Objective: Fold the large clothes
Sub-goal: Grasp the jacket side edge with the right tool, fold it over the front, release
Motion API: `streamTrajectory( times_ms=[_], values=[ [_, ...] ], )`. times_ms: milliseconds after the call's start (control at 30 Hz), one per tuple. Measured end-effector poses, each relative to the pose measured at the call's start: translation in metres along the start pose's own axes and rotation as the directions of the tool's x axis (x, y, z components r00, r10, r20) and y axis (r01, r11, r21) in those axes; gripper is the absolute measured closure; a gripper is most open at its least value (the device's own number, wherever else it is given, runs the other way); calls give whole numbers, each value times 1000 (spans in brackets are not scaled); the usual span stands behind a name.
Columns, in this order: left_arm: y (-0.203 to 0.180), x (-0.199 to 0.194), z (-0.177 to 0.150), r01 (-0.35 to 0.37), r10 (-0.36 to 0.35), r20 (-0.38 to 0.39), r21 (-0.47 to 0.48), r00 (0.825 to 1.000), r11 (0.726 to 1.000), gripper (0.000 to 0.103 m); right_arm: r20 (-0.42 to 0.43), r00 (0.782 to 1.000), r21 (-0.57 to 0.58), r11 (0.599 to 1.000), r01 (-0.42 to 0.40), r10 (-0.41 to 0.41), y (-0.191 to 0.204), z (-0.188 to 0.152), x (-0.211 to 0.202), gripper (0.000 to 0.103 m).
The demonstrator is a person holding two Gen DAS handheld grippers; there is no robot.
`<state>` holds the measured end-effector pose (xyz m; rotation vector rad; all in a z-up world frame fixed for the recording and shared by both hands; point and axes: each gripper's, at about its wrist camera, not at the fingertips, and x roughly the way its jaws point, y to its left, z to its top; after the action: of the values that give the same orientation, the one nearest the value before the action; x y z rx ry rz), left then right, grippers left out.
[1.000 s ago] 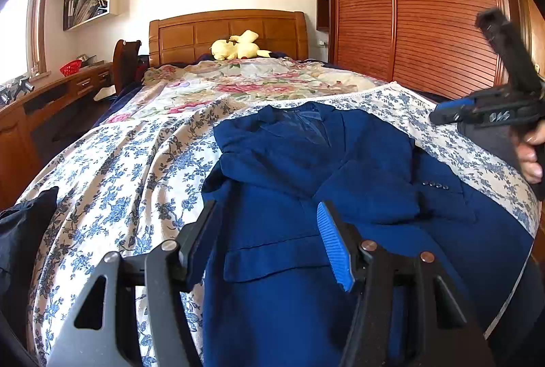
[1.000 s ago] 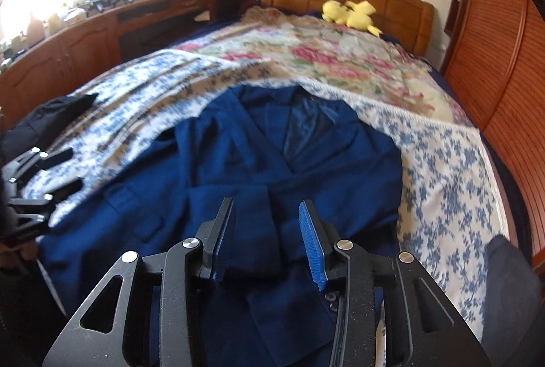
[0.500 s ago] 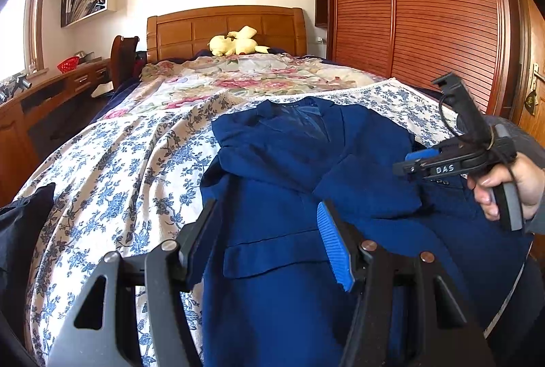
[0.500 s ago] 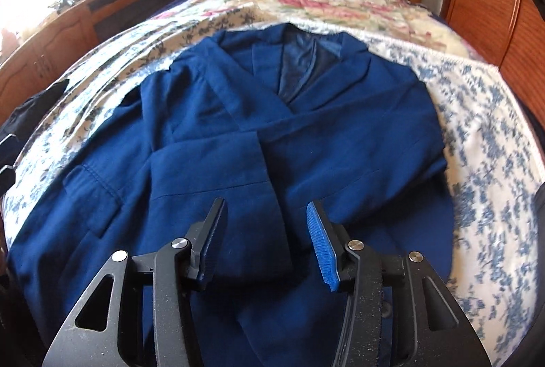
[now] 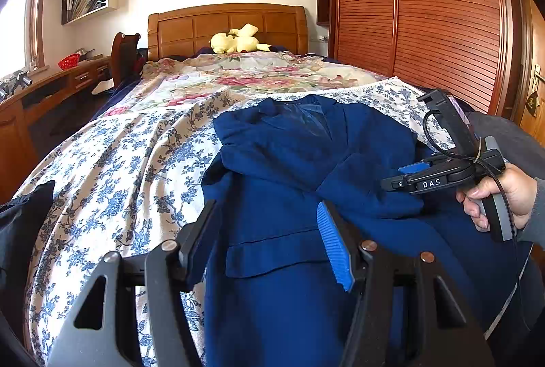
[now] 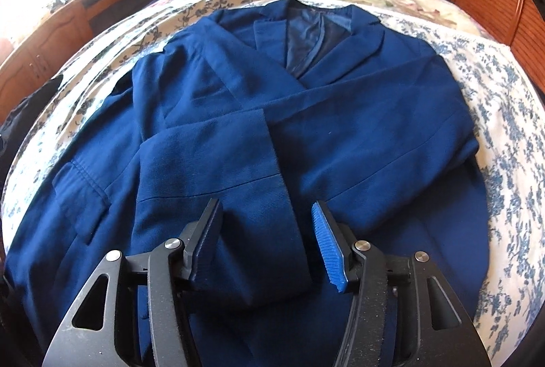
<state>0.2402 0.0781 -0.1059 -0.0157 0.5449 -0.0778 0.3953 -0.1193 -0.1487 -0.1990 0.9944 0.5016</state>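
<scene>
In the left wrist view, the left gripper (image 5: 265,230) hangs with jaws apart and nothing between them, above the hem side of the blue jacket (image 5: 299,162), which lies face up on the floral bedspread (image 5: 112,169); the right gripper (image 5: 405,178) shows at three o'clock in a hand (image 5: 500,200). In the right wrist view, the right gripper (image 6: 265,230) has just been widening, its pads straddling but not pinching the folded-in sleeve (image 6: 218,169) at six o'clock. Best to catch the hem layers squarely with both grippers, then lift evenly toward the collar (image 6: 320,16) at twelve, keeping the sleeves flat.
</scene>
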Motion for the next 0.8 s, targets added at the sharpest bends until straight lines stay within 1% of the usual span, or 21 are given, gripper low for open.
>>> streamTrajectory(
  times_ms=[167, 333, 367, 433, 467, 533, 633, 700, 800],
  values=[
    [0, 1, -1, -2, 2, -2, 0, 1000, 1000, 45, -17, 1000, -1, 1000, -11, 11, 5, 0, 4, 48],
    [3, 2, -2, -5, 5, -6, -4, 1000, 1000, 45, -40, 999, -27, 1000, -9, 8, 12, -3, 8, 48],
    [3, 2, -2, -5, 5, -6, -5, 1000, 1000, 45, -42, 999, -41, 999, -15, 13, 14, -3, 8, 57],
    [4, 1, -2, -7, 7, -5, -8, 1000, 1000, 45, -35, 999, -86, 996, -30, 27, 19, -3, 4, 86],
    [4, 0, -2, -7, 7, -3, -9, 1000, 1000, 45, -31, 999, -92, 995, -41, 38, 21, -2, 1, 95],
    [5, -1, -2, -9, 9, 0, -11, 1000, 1000, 45, 35, 999, -106, 994, -20, 24, 26, 0, -16, 95],
    [9, -5, -2, -14, 14, 7, -16, 1000, 1000, 45, 114, 992, -123, 992, -31, 45, 38, 5, -42, 95],
    [11, -8, -1, -18, 19, 11, -19, 1000, 1000, 45, 146, 987, -132, 990, -52, 71, 50, 9, -58, 95],
    [18, -14, -1, -30, 31, 21, -31, 999, 999, 45, 158, 983, -157, 985, -71, 96, 73, 12, -71, 95]
  ],
)
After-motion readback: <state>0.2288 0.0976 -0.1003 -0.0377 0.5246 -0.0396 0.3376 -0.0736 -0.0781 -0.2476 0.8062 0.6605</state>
